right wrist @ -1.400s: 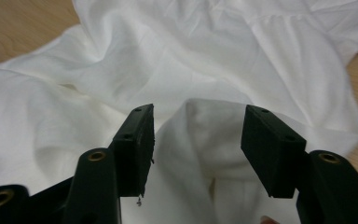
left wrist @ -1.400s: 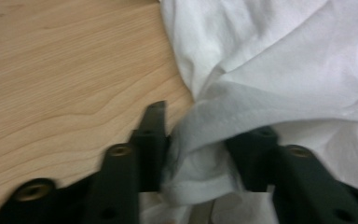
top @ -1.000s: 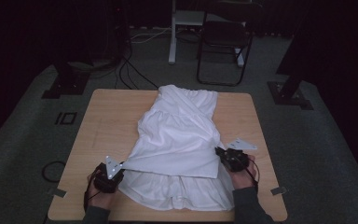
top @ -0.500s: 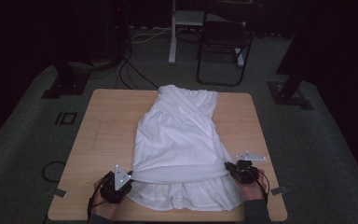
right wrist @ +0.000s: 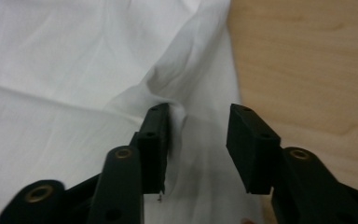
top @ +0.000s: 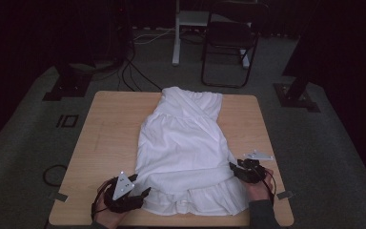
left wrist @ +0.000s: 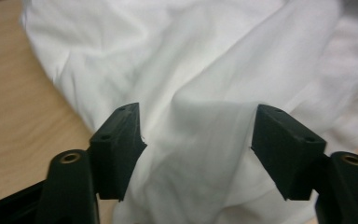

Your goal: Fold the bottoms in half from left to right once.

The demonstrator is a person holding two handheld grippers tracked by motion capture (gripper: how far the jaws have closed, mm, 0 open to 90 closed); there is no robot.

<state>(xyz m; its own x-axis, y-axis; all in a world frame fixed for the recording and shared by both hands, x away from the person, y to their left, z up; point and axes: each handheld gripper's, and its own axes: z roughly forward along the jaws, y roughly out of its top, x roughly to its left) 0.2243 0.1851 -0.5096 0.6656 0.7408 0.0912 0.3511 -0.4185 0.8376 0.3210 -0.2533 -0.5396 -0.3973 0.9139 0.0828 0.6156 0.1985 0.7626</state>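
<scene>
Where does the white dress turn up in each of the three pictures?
High view: white dress lies along the middle of the table, hem toward the person.
Left gripper view: dress spreads from upper left to right.
Right gripper view: dress covers the left.
Shared landmark: the pale wooden tabletop beside the cloth.

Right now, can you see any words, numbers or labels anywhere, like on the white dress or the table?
None: no word, number, brand or sign can be read.
White dress: plain cloth, no tag or print in view.
Wooden table: bare, no markings.
Left gripper and right gripper: black jaws and grey plates, no lettering.
Pale tape pieces at the table's near corners: no writing visible.
</scene>
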